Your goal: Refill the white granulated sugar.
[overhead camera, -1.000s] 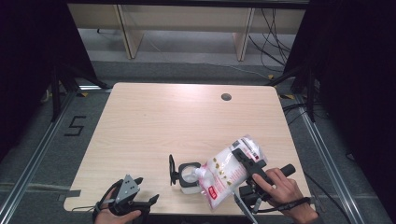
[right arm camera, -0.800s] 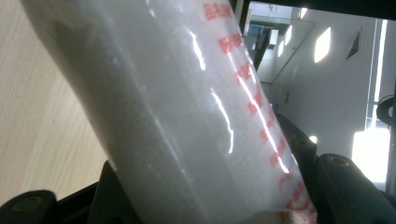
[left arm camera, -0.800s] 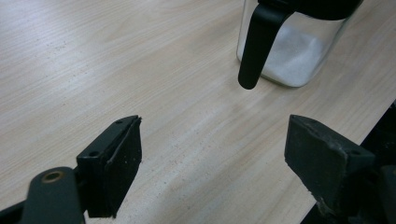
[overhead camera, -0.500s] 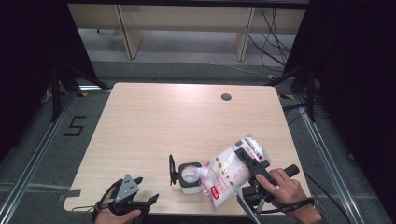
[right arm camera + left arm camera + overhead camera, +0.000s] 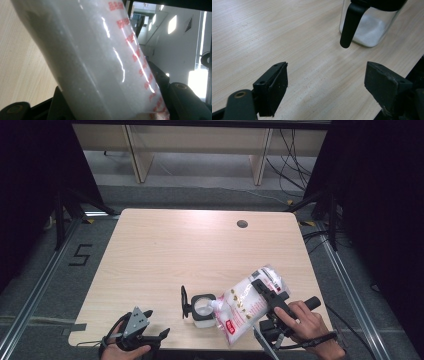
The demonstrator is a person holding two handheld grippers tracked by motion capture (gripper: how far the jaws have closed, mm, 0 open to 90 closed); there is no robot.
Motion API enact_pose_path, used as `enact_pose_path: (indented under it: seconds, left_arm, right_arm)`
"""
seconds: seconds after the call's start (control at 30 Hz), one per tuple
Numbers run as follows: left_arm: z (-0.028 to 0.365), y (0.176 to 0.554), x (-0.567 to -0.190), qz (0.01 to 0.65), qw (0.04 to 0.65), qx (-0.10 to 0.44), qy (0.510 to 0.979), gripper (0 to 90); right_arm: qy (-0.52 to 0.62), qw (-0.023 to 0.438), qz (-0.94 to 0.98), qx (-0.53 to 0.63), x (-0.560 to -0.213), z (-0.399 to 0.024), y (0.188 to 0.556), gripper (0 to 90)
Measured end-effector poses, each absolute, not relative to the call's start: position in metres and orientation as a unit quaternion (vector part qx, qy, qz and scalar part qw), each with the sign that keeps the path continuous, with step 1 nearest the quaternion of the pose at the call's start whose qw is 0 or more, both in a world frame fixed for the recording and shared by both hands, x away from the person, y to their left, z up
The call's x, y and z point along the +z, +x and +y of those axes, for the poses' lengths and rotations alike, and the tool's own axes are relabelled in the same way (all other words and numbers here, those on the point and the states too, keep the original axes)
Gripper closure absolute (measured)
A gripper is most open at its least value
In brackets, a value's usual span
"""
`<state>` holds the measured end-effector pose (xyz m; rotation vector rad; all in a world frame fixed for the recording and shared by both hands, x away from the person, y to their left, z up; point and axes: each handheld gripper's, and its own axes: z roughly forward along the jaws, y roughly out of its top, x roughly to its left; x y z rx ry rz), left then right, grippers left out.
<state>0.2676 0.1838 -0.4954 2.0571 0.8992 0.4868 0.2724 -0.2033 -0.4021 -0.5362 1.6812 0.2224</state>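
2 grippers are working: the right gripper [image 5: 263, 292] is clamping a tilted bag [image 5: 243, 304], spout over the jar [image 5: 202, 310] at the table's [image 5: 200, 250] 6 o'clock; keep tilting gently (avoid spills). Left gripper [image 5: 159, 336] is idling wide open, empty.

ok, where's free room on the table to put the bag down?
Everything beyond the jar, up to the cable hole, is bare; so is the left side above the left gripper. The near right edge is crowded: jar, bag, right gripper.
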Motion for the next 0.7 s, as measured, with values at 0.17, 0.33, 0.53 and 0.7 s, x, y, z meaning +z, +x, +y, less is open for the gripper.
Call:
enact_pose_path:
  seconds: [0.17, 0.33, 0.53, 0.7]
  left_arm:
    - [0.1838, 0.2674, -0.4956, 0.358, 0.41, 0.193, 0.817, 18.4]
    - [0.1818, 0.2661, -0.497, 0.365, 0.422, 0.187, 0.809, 18.4]
    - [0.1829, 0.2665, -0.4964, 0.359, 0.416, 0.19, 0.814, 18.4]
    - [0.1831, 0.2658, -0.4965, 0.361, 0.413, 0.188, 0.815, 18.4]
  right_arm:
    - [-0.235, 0.63, 0.734, 0.096, -0.4021, -0.2035, 0.2721, 48.2]
    - [-0.252, 0.629, 0.73, 0.085, -0.3998, -0.2017, 0.2734, 48.2]
    - [-0.255, 0.636, 0.723, 0.087, -0.4003, -0.2028, 0.2752, 48.2]
    - [-0.24, 0.627, 0.735, 0.089, -0.4023, -0.2041, 0.2755, 48.2]
